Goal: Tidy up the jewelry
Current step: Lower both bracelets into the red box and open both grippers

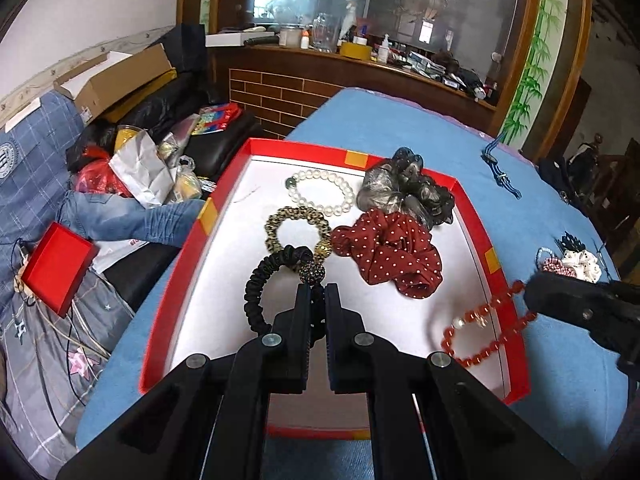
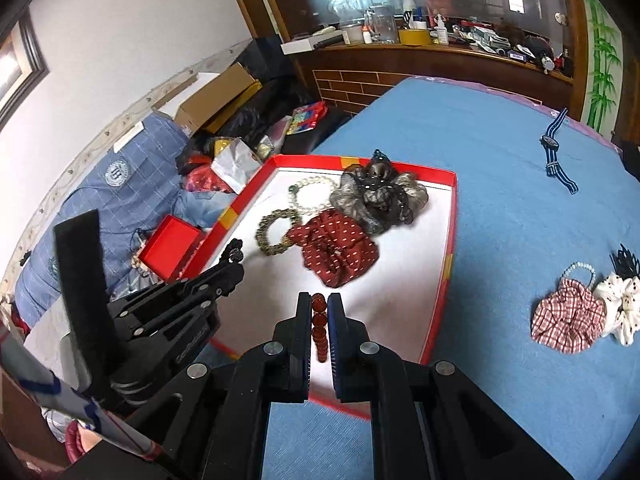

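- My left gripper (image 1: 318,292) is clamped on the black hair tie (image 1: 260,284), which has a beaded ball; its loop hangs ahead and to the left of the jaws, over the red tray (image 1: 466,194).
- My right gripper (image 2: 319,304) is clamped on the red bead bracelet (image 2: 319,322); in the left wrist view the strand (image 1: 486,334) dangles across the tray's right rim.
- Ahead of both grippers the white-lined tray holds four loose pieces: one leopard-print hair tie (image 1: 296,228), one pearl bracelet (image 1: 324,192), one dark red dotted scrunchie (image 1: 390,254) and one grey-black sheer scrunchie (image 1: 404,190).
- To the right of my right gripper, on the blue cloth (image 2: 480,152) outside the tray, I count one red checked scrunchie (image 2: 568,318), one white dotted scrunchie (image 2: 620,300), one pale bead bracelet (image 2: 578,270) and one black clip (image 2: 626,262), partly cut off at the frame edge.
- Farther ahead lies one striped-band watch (image 2: 554,148).
- The part of the black tie between my left jaws is hidden.
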